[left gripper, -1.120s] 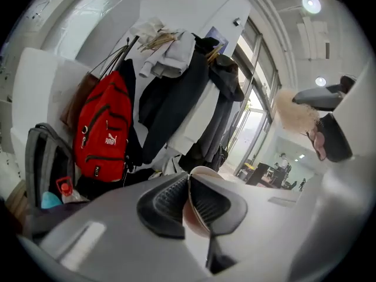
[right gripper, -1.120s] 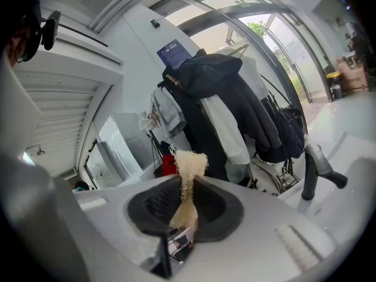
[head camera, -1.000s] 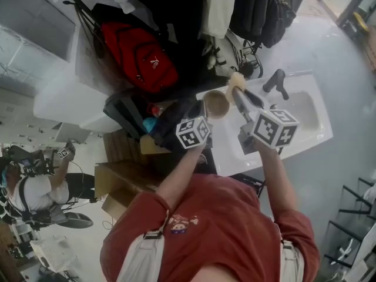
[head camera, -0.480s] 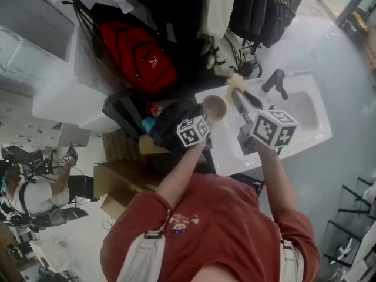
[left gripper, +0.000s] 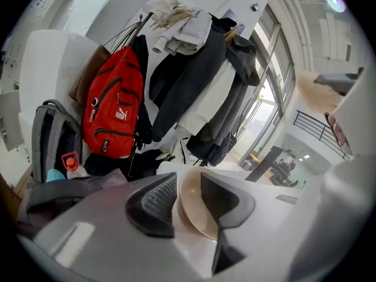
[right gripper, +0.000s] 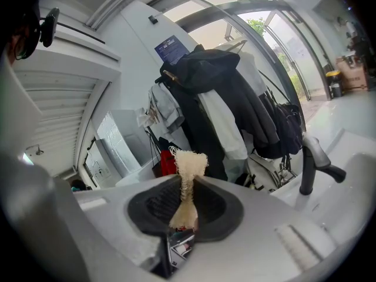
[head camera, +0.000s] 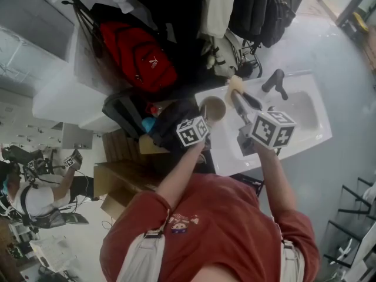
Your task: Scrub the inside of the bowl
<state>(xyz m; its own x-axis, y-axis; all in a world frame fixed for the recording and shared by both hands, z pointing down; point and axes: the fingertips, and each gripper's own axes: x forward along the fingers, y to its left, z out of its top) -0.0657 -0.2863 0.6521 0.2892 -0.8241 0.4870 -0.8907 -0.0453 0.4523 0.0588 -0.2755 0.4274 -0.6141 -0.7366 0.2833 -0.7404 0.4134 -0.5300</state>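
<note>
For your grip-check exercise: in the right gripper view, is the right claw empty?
No, the right claw is shut on a pale fibrous scrubber that sticks up beyond it.

Left claw [left gripper: 187, 188] newly agape

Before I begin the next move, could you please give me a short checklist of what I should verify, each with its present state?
1. Grip on the scrubber: ok; the right gripper has its fingers closed on it.
2. Hold on the bowl: not ok; the left gripper has just been opening its fingers, and the rim stands between them unpressed.
3. Support under the bowl: cannot tell; it seems to rest on the white counter.
4. Way from scrubber to bowl: ok; the head view shows nothing between them.
5. Contact of scrubber with the bowl's inside: not ok; it is beside the bowl.
</note>
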